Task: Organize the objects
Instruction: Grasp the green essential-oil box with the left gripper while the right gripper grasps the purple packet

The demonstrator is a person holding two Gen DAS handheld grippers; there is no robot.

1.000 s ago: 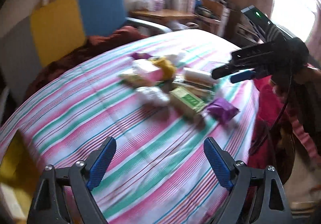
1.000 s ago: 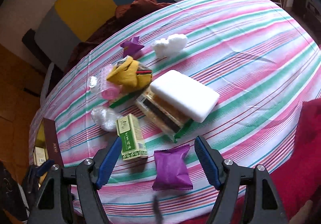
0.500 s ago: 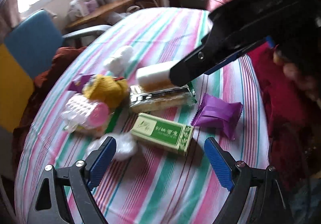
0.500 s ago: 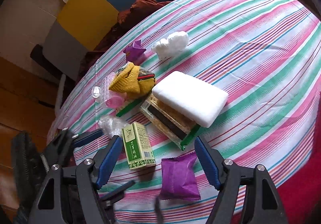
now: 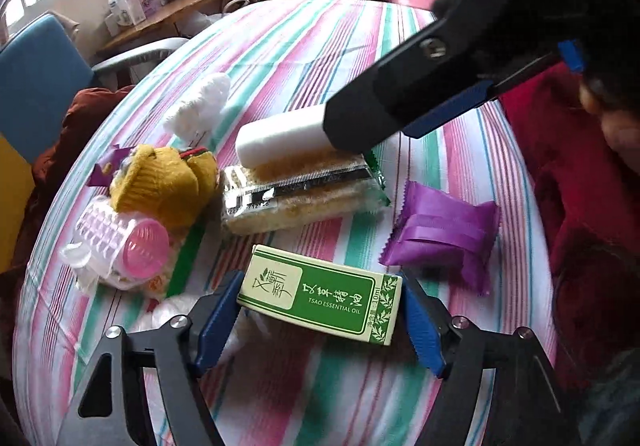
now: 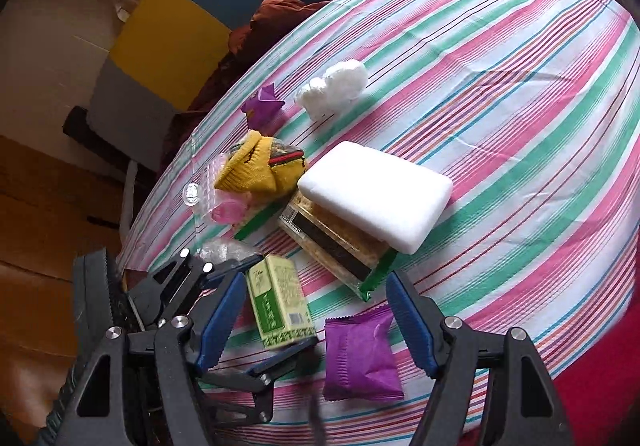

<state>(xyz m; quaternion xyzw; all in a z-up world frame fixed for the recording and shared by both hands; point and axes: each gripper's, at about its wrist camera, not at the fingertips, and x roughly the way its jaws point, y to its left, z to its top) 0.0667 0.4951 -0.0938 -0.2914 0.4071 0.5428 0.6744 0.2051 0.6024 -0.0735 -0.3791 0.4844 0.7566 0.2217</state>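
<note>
- Spreading under everything, the round table in its pink, green and white striped cloth (image 6: 500, 94) carries the whole heap on the side nearest me.
- Beyond the table's far edge stands a padded chair with blue, yellow and grey panels (image 6: 168, 42).
- My left claw (image 5: 322, 282) points down at the near edge. Its jaws are closing, and the blue pads meet the two short ends of the green box, so I am grasping it.
- My right claw (image 6: 316, 286) hangs released beside it with wide, empty jaws. Under it lie the box and the purple sachet, and neither touches its pads.
- The white rectangular foam block (image 6: 376, 194) lies towards the table's middle, resting on the cake pack.
- The clear-wrapped cake pack with green ends (image 6: 332, 250) sticks out from under the block towards the near edge.
- The glossy purple foil sachet (image 6: 360, 358) lies flat at the near edge, just beside the box.
- The green and cream cardboard box of essential oil (image 5: 320, 298) sits close to the near edge, between my left pads.
- The mustard-yellow knitted piece (image 5: 160, 182) sits towards the left edge, touching the roller.
- The pink plastic hair roller (image 5: 124, 242) lies on its side just nearer me.
- The fluffy white cotton wad (image 6: 332, 86) sits apart, towards the far edge.
- The small purple wrapper scrap (image 6: 262, 106) lies near that wad.
</note>
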